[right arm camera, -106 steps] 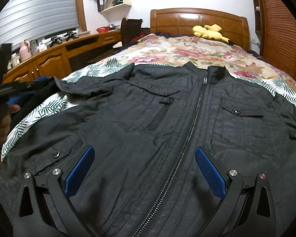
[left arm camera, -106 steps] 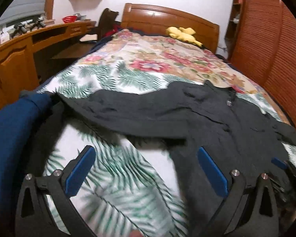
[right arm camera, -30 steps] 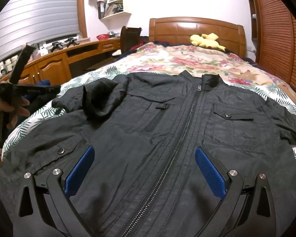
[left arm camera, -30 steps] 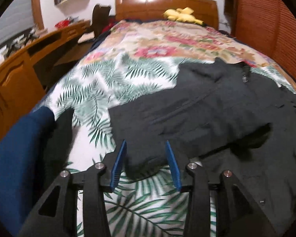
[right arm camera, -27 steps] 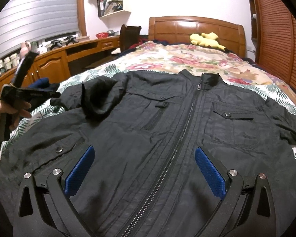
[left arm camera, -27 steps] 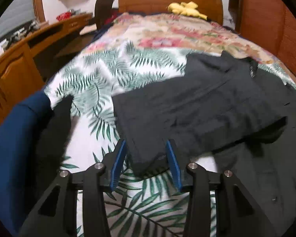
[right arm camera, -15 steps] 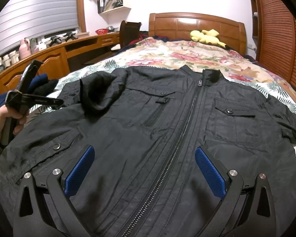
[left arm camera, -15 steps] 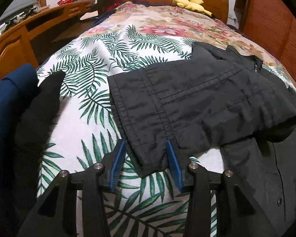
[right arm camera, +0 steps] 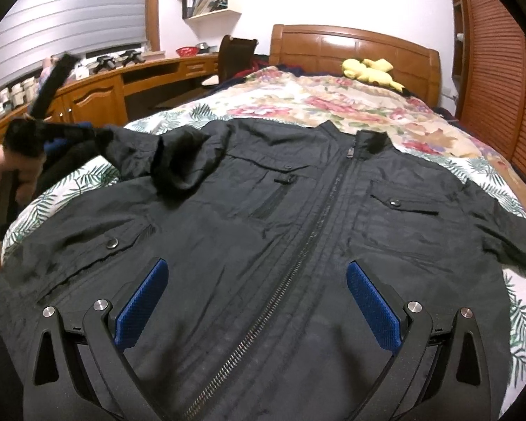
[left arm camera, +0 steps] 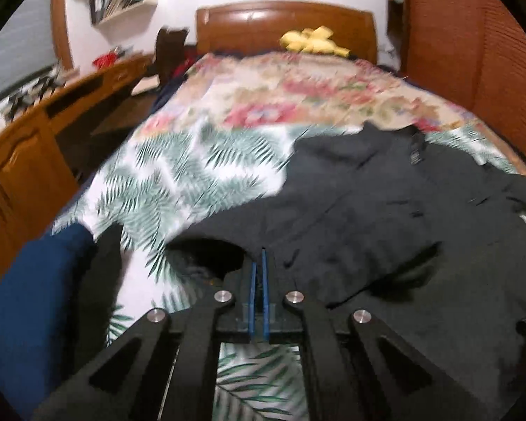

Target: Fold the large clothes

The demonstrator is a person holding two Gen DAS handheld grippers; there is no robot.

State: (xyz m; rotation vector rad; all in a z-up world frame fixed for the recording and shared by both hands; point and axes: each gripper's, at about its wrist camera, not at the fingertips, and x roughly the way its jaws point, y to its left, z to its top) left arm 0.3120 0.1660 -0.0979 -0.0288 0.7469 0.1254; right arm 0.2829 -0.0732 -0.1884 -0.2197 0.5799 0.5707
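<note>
A black zip jacket lies front-up on the bed, collar toward the headboard. My left gripper is shut on the cuff of its left sleeve and holds it lifted off the bedspread; the sleeve hangs bunched in the right wrist view, where the left gripper shows at the far left. My right gripper is open and empty, hovering over the jacket's lower front near the zipper. The right sleeve lies spread out to the right.
The bed has a palm-leaf and floral cover and a wooden headboard with a yellow plush toy. A wooden desk runs along the left. Blue and dark clothes lie at the bed's left edge. Slatted wardrobe doors stand right.
My left gripper has closed on the sleeve cuff and lifted it off the bed. My right gripper has stayed open over the jacket.
</note>
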